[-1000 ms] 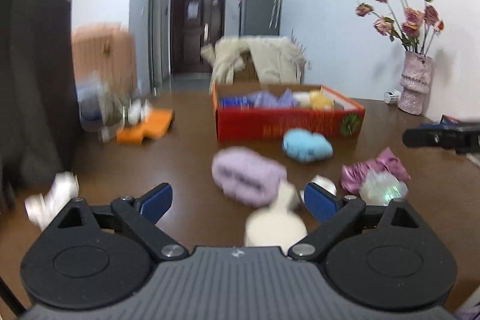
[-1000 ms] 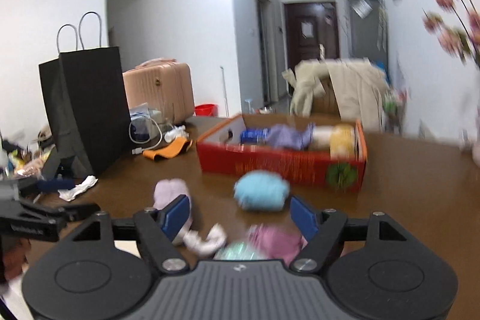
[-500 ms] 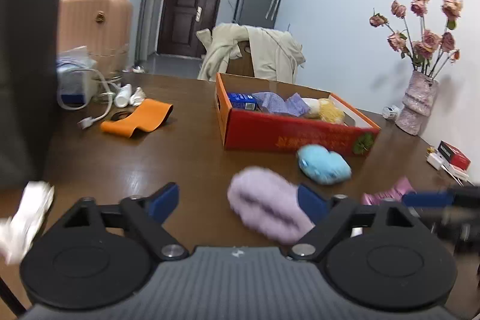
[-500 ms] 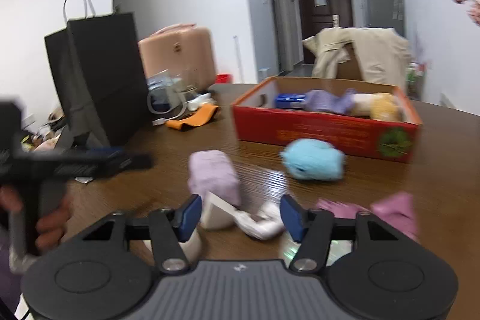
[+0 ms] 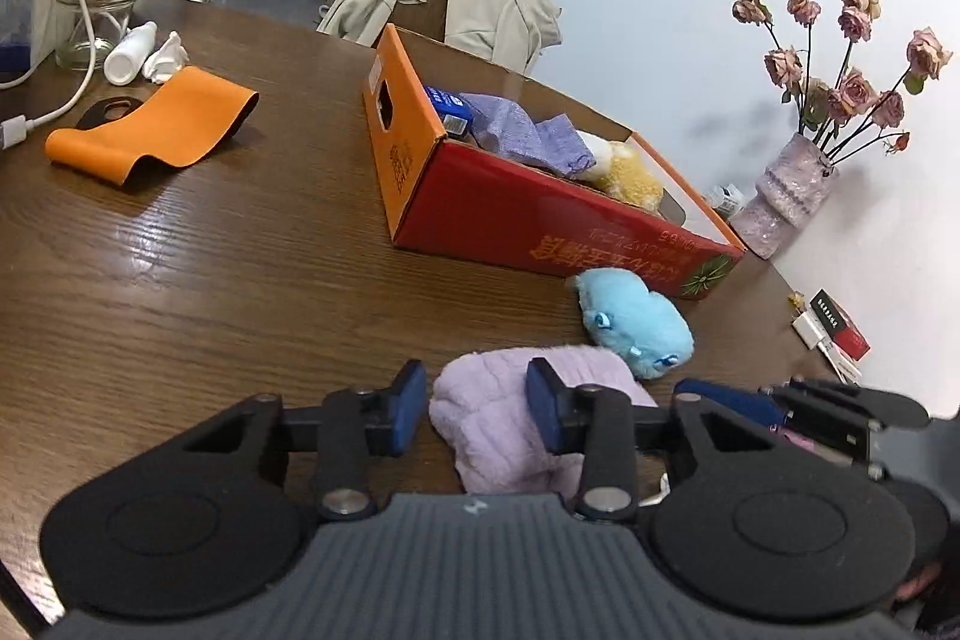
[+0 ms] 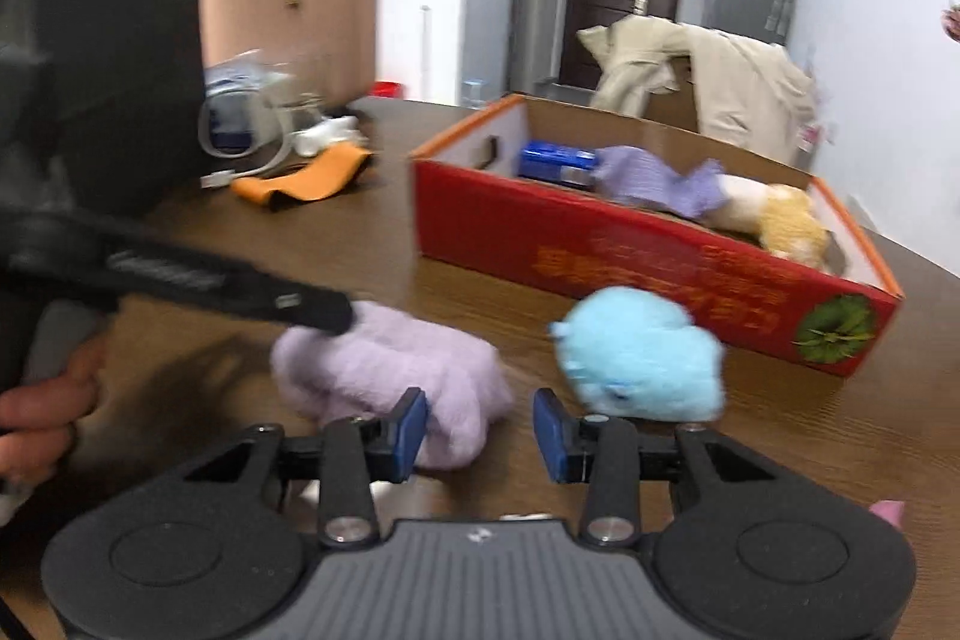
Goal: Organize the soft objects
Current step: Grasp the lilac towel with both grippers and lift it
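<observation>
Between the blue pads of the left gripper [image 5: 477, 409] sits the upper edge of a lilac plush bundle [image 5: 516, 418]; the jaws stand partly apart around it, and whether the pads press the fabric yet cannot be told from these views. The bundle lies on the wooden table [image 5: 210, 280], and the right wrist view shows the left tool's fingertip touching the bundle's far-left end. A light-blue plush toy [image 5: 630, 322] rests at about 1 o'clock from the bundle, just beside it and close against the front wall of the red cardboard box [image 5: 540, 226]. Inside the box already lie a purple cloth [image 5: 522, 130], a yellow plush [image 5: 630, 178] and a blue packet [image 5: 450, 103].

The right gripper [image 6: 480, 427] hovers with jaws parted and nothing between them, the bundle at its 11 o'clock and the blue toy at its 1 o'clock.

The step in hand appears to be taking the lilac bundle for the box. To do it well, the left pads should sink deeper over the thick middle before closing, since a pinch on the fluffy rim would probably slip or drag only loose pile. Close firmly, as plush compresses a lot. Lift straight up enough to clear the box wall at 12 o'clock, and avoid sweeping into the blue toy.
</observation>
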Tool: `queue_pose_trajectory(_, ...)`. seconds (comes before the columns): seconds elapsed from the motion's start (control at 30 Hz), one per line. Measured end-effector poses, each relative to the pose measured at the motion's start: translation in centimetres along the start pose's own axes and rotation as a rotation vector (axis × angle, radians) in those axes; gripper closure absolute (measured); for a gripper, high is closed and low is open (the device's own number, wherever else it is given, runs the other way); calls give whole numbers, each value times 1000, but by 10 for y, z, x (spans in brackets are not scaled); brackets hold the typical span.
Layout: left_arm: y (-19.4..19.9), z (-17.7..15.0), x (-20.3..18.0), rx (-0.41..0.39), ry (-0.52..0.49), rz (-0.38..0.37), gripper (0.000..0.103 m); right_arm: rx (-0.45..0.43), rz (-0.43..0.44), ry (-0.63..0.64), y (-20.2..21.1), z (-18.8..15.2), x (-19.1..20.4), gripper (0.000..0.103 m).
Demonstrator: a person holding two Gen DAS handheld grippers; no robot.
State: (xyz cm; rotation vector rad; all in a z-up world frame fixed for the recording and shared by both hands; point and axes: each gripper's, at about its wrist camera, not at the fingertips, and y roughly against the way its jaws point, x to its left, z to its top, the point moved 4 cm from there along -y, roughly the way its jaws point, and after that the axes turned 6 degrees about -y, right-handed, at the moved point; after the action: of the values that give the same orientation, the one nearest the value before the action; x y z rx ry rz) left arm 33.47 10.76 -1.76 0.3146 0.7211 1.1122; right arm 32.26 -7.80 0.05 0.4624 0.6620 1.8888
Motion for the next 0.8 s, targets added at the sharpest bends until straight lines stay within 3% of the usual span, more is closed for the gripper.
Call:
queue_pose_trajectory(0.1, 6, -4, -5, -9, -10, -30, 57, -6, 42, -80, 5, 6, -15, 61)
queue_pose_trajectory(0.17, 11, -4, -6, -21, -15, -23, 47, -18, 138, -171, 8, 12, -21, 49)
queue_pose_trajectory(0.23, 15, -2, -6, -36, -4, -33, 46, -6, 208, -235, 4, 15, -24, 50)
queue_pose_trajectory(0.33, 15, -2, -5, -21, 18, -46, 46, 23, 148, -254, -15, 13, -27, 55)
queue_pose_trajectory(0.4, 13, -6, -7, 0, 27, -57, 46, 44, 174, -302, -25, 10, -31, 59)
queue_pose_trajectory(0.43, 10, -7, -8, 12, 33, -58, 50, 58, 210, -341, -30, 8, -33, 60)
queue_pose_trajectory(0.47, 7, -9, -8, 26, 40, -59, 61, 75, 245, -384, -34, 6, -36, 68)
queue_pose_trajectory(0.5, 7, -10, -9, 29, 43, -44, 64, 87, 275, -426, -37, 5, -38, 78)
queue_pose_trajectory(0.57, 9, -12, -10, 17, 50, -43, 73, 88, 295, -454, -37, 3, -39, 81)
queue_pose_trajectory(0.8, 36, -6, -36, -51, 34, -46, 74, -3, 313, -418, 0, 14, -39, 85)
